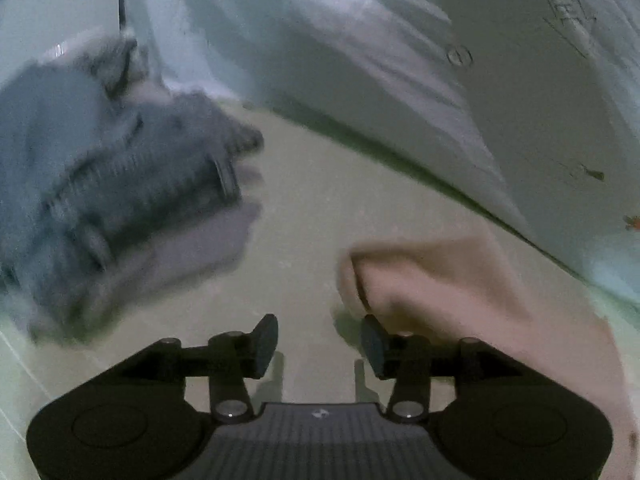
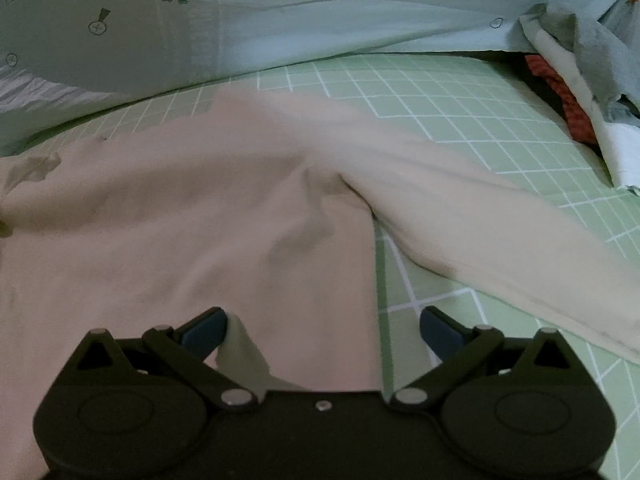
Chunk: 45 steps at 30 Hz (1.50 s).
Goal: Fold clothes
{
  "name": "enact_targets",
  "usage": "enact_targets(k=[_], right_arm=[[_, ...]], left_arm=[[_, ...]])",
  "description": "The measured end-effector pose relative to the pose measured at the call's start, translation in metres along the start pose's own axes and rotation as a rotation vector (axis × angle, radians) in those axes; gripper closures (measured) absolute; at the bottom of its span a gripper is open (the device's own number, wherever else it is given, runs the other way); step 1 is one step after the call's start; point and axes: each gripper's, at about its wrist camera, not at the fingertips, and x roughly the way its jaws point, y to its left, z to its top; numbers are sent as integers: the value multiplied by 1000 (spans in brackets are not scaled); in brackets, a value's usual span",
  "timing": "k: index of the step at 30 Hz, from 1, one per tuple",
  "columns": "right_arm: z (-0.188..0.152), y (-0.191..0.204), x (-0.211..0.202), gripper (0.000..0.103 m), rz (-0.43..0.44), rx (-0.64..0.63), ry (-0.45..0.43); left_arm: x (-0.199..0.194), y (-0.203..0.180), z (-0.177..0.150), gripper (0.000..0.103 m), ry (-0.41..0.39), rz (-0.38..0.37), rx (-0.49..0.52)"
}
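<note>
A pale pink long-sleeved garment [image 2: 200, 208] lies spread on the green checked sheet [image 2: 440, 96], one sleeve [image 2: 480, 220] stretched toward the right. My right gripper [image 2: 324, 332] hovers open over the garment's near edge; cloth lies between the wide jaws, and a small raised fold [image 2: 244, 348] sits against the left finger. In the blurred left wrist view, my left gripper [image 1: 320, 344] is open with nothing between its fingers, above bare sheet. A folded end of the pink garment [image 1: 460, 292] lies just beyond its right finger.
A stack of grey folded clothes [image 1: 120, 200] sits at the left of the left wrist view. A pale blue quilt with carrot print [image 2: 320, 12] runs along the back. A heap of grey, white and red clothes [image 2: 580, 80] lies at the far right.
</note>
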Motion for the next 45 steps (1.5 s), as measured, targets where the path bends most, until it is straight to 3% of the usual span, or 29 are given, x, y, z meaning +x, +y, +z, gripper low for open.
enact_targets(k=[4, 9, 11, 13, 14, 15, 16, 21, 25, 33, 35, 37, 39, 41, 45], right_arm=[[-1, 1, 0, 0, -6, 5, -5], [0, 1, 0, 0, -3, 1, -7], [-1, 0, -1, 0, -3, 2, -9], [-1, 0, -1, 0, -2, 1, -13], [-2, 0, -1, 0, -3, 1, -16], [-2, 0, -1, 0, -3, 1, -18], [-2, 0, 0, 0, -2, 0, -19], [-1, -1, 0, 0, 1, -3, -22], [0, -1, 1, 0, 3, -6, -24], [-2, 0, 1, 0, -1, 1, -36], [-2, 1, 1, 0, -2, 2, -39], [-3, 0, 0, 0, -2, 2, -42], [-3, 0, 0, 0, -3, 1, -44], [-4, -1, -1, 0, -3, 1, -46], [-4, -2, -1, 0, -1, -3, -49]], left_arm=[[15, -21, -14, 53, 54, -47, 35], [30, -45, -16, 34, 65, -44, 71], [35, -53, -14, 34, 56, -33, 95], [38, -60, -13, 39, 40, -11, 138], [39, -64, -14, 59, 31, 4, 164], [40, -66, -14, 92, 22, 21, 192], [42, -66, -13, 99, 20, 34, 207], [36, -42, -11, 99, 41, -5, 170], [9, -4, -14, 100, 30, 82, 155], [-58, 88, -14, 103, -18, 240, 8], [-68, 99, -14, 102, -41, 285, 4], [-75, 103, -15, 99, -53, 246, -26], [-74, 96, -20, 77, -35, 191, -12], [-65, 81, -28, 62, -3, 160, 42], [-40, 53, -44, 50, 60, 144, 86]])
